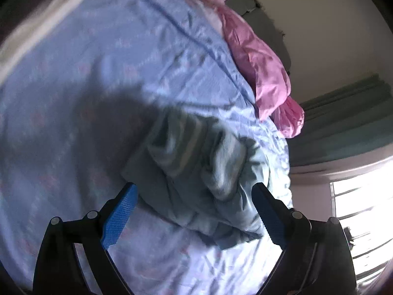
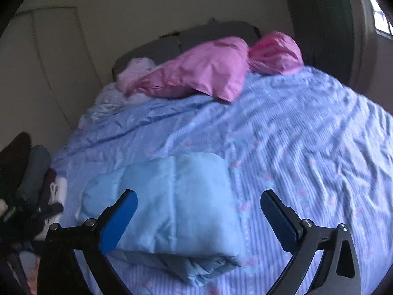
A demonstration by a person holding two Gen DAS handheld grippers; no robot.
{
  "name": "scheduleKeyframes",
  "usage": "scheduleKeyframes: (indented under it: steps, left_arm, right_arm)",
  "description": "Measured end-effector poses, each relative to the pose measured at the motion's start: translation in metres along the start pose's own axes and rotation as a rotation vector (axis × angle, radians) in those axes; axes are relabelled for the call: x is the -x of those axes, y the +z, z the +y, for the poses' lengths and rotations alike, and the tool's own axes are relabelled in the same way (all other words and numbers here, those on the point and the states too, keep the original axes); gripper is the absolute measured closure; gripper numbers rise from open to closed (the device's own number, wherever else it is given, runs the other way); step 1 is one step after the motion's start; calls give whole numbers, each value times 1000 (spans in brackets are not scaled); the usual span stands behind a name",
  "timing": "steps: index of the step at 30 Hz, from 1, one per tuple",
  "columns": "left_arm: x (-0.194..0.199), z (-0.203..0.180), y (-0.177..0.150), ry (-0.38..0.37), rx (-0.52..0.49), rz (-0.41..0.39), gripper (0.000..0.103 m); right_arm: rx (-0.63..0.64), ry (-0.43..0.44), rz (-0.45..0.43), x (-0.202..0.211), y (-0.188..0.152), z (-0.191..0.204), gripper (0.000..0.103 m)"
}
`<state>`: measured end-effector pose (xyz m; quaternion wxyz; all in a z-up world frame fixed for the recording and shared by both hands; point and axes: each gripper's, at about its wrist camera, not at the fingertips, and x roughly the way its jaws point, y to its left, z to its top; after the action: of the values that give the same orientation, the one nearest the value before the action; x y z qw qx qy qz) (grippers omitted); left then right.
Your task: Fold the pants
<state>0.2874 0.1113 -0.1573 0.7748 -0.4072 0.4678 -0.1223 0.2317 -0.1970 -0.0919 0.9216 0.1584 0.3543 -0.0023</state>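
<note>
Blue-padded jaws of both grippers, left (image 1: 194, 196) and right (image 2: 199, 202), stand wide and released over the folded light-blue pants (image 2: 172, 204) on the bed (image 2: 307, 147); pink pillows (image 2: 203, 73) lie beyond.

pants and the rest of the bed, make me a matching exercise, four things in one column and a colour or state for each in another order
Things:
1. pants
2. pillows
3. bedsheet
4. right gripper

Descriptions:
a. pink, at the head of the bed
b. light blue, folded into a bundle
c. open, nothing between the pads
d. lavender with a small print, wrinkled

Pairs: 1-b, 2-a, 3-d, 4-c
</note>
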Motion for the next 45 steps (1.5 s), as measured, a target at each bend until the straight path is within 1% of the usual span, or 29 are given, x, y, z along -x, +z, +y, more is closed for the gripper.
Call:
scheduleKeyframes:
  steps: [1,3,5,7,9,11,13,17,22,26,29,32,35,37,38,40,41,42,43,44,45]
  left_arm:
    - [-4,-1,-3,-26,16,19,9]
    - [-9,-4,-7,-62,47,33,8]
    - [-14,-6,-10,-65,68,27,6]
    - [-24,-5,-11,-48,88,48,6]
    - [-31,4,-13,-11,123,66,6]
    - [-36,11,-14,31,123,70,5]
    - [-38,15,-15,56,120,67,3]
    - [-46,22,-11,62,119,73,3]
    - [-51,33,-7,35,159,59,3]
    - [-57,44,-6,24,194,62,3]
    - [-59,45,-6,34,220,50,2]
    - [-61,45,-7,44,250,27,3]
    - [-64,42,-8,44,259,10,3]
    - [-65,42,-9,24,266,-1,8]
    - [-65,43,-10,4,272,2,14]
    - [-65,47,-11,-26,285,9,19]
    - [-66,47,-11,-41,288,17,24]
    - [-65,50,-12,-63,297,25,32]
    - [-65,53,-13,-93,318,32,36]
    - [-65,55,-12,-109,329,38,41]
    - [-64,57,-13,-129,339,45,45]
  right_arm:
    - [-13,-5,19,-5,0,-4,1]
    - [-52,-7,85,-17,-2,-13,1]
    - [-106,0,125,-25,-4,-22,1]
    - [-171,7,172,-34,-8,-31,1]
    - [-217,13,209,-40,-14,-40,1]
    - [-261,23,239,-46,-18,-46,1]
    - [-282,48,271,-53,-22,-48,1]
    - [-275,71,296,-62,-30,-45,1]
    - [-234,85,296,-69,-33,-40,1]
    - [-215,111,303,-75,-37,-38,1]
    - [-251,145,339,-86,-43,-39,1]
    - [-323,190,373,-97,-49,-44,1]
    - [-339,215,387,-104,-50,-45,1]
    - [-356,228,397,-107,-51,-47,1]
    - [-371,241,404,-109,-51,-48,1]
    - [-382,247,415,-110,-52,-48,2]
    - [-383,249,419,-111,-52,-46,6]
    - [-376,256,424,-110,-51,-44,11]
    - [-369,268,424,-110,-50,-41,26]
    - [-358,291,426,-109,-49,-37,32]
    - [-340,277,425,-107,-47,-32,35]
